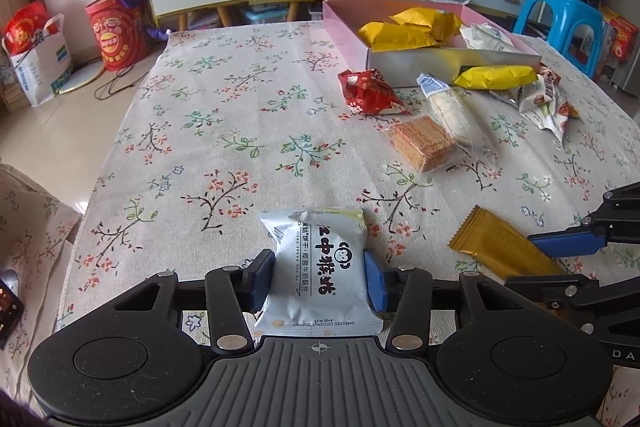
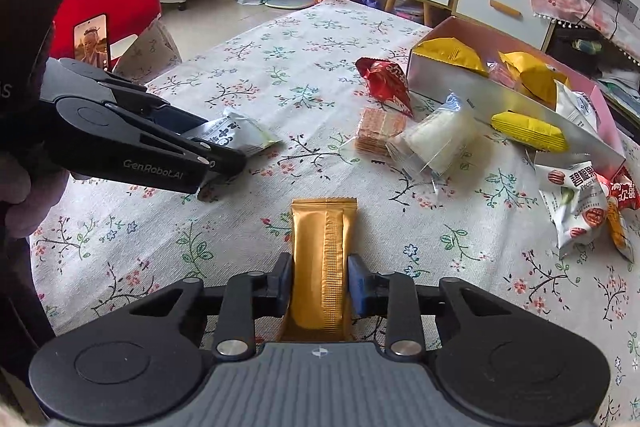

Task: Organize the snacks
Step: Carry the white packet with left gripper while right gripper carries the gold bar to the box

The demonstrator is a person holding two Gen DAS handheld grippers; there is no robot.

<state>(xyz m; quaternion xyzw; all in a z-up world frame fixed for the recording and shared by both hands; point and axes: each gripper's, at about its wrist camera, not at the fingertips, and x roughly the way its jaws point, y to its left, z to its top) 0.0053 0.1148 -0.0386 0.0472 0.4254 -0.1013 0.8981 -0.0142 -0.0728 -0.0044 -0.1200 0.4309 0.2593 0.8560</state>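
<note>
On the flowered surface [image 1: 224,99], well short of the pink box [image 1: 448,57], your left gripper [image 1: 319,281] has its blue fingers [image 1: 376,283] pressed against both sides of a pale blue-white biscuit packet [image 1: 318,267], which lies flat on the cloth. Your right gripper [image 2: 319,285] has its fingers [image 2: 358,285] narrowed onto a gold wrapper bar [image 2: 322,259], gripping it across its width near the end away from the box; the bar also lies flat on the cloth.

From the right wrist view, your left gripper [image 2: 224,159] sits farther from the box than the gold bar does, with the pale packet [image 2: 236,137] poking out between its fingers.

Inside the box lie several yellow packets [image 1: 400,35] and a white one. Just outside its near wall lie another yellow packet [image 1: 494,77], a red packet [image 1: 370,93], a clear-wrapped white roll [image 1: 450,111], a stack of brown wafers [image 1: 422,143] and a nut packet [image 2: 576,203].
</note>
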